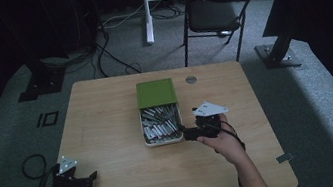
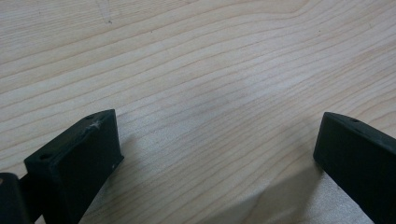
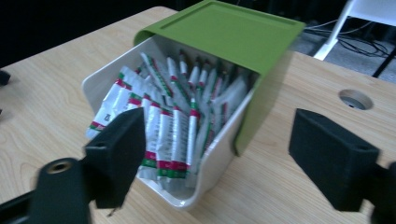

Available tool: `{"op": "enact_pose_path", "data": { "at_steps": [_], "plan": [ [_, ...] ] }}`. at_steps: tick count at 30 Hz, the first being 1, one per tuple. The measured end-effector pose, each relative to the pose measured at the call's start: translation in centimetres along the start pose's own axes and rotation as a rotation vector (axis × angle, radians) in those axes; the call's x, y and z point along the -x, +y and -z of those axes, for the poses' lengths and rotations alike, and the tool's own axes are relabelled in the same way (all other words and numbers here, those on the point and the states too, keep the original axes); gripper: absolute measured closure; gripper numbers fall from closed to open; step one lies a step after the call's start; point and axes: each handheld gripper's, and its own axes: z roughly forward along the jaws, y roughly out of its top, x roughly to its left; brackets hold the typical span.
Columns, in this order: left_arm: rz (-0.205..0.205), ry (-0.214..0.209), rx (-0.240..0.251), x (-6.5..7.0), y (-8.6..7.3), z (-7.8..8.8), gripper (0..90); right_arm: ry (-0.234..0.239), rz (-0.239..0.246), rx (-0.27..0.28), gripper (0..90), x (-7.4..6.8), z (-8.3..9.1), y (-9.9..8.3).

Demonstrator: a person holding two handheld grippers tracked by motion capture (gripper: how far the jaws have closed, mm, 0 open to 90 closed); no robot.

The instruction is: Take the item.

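High view: right gripper (image 1: 184,132) sits just beside the box (image 1: 148,142); left gripper (image 1: 87,179) rests well apart.
Left gripper view: jaws wide, empty, over bare table (image 2: 210,70).
Right gripper view: jaws wide, empty; sachets (image 3: 175,126) lie ahead under the half-slid lid (image 3: 224,32).
Handling: sachets look light, limp, slippery; pinch one by its end.
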Motion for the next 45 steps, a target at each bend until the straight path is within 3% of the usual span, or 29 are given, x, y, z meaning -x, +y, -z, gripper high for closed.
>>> {"op": "enact_pose_path", "data": {
  "at_steps": [7,8,12,15,19,22,36,42,45],
  "plan": [
    [-0.001,0.000,0.000,0.0,0.0,0.0,1.3,0.020,0.026,-0.007,24.2,-0.9,-1.2,0.4],
    [-0.001,0.000,0.000,0.0,0.0,0.0,1.4,0.031,0.039,-0.024,32.0,-1.2,-1.6,0.4],
    [0.000,0.000,-0.001,0.0,0.0,0.0,1.4,0.065,0.052,-0.060,39.4,-1.9,-2.5,0.3],
    [-0.001,-0.001,-0.001,0.0,0.0,0.0,1.3,0.057,0.088,-0.073,48.6,-2.4,-3.1,0.1],
    [0.001,0.000,0.000,0.0,0.0,0.0,1.4,0.036,0.078,-0.086,63.6,-2.9,-4.0,-0.3],
    [0.001,0.000,0.000,0.0,0.0,0.0,1.4,0.006,0.068,-0.101,69.6,-3.1,-4.7,-0.7],
    [0.000,0.000,-0.001,0.0,0.0,0.0,1.4,-0.048,0.030,-0.157,79.3,-3.6,-6.6,-1.9],
    [0.001,0.000,0.000,0.0,0.0,0.0,1.4,-0.105,0.071,-0.172,78.2,-4.5,-7.4,-2.2],
    [0.001,0.000,0.000,0.0,0.0,0.0,1.4,-0.137,0.066,-0.172,78.4,-4.9,-7.6,-2.3]
  ]
}}
